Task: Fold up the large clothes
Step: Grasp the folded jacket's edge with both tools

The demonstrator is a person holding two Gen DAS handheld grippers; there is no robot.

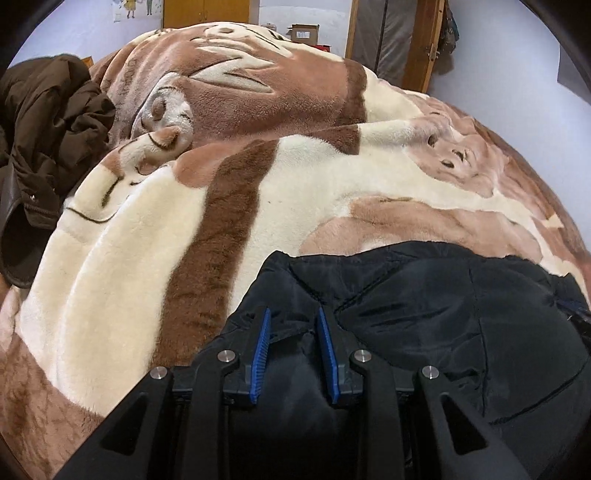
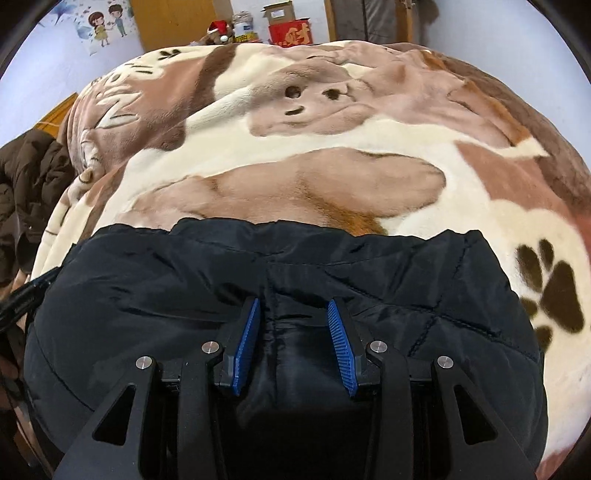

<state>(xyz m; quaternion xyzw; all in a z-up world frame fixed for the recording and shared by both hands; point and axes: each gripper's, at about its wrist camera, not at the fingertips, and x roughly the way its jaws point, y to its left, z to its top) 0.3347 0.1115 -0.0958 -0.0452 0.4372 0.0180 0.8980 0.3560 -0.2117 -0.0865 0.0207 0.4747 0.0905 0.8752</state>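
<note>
Nearest to me, the left gripper hangs low over the near-left corner of a dark navy padded jacket, its blue-ribbed fingers parted with a ridge of the fabric lying in the gap; they are released rather than clamped, and I cannot tell whether the pads touch the cloth. The right gripper sits the same way over the middle of the jacket, along what looks like the central seam or zip line, fingers spread wide and grasping nothing. Both seem placed to take hold of the near part of the garment, which I judge is the grip needed before lifting it over for a fold. The jacket lies fairly flat on the near side of the bed, its far hem running across from nine to three o'clock, so it appears spread out ready for folding. Beneath and beyond it stretches a plush blanket in cream and brown with a cartoon dog and paw prints, rumpled into a ridge toward twelve o'clock in the left view, giving a soft working surface. Out at nine to ten o'clock a brown coat lies heaped at the bed's edge, probably waiting its turn. Farthest off, at twelve o'clock, stand a wooden cabinet, a red box, a cardboard box and a cartoon wall sticker.
</note>
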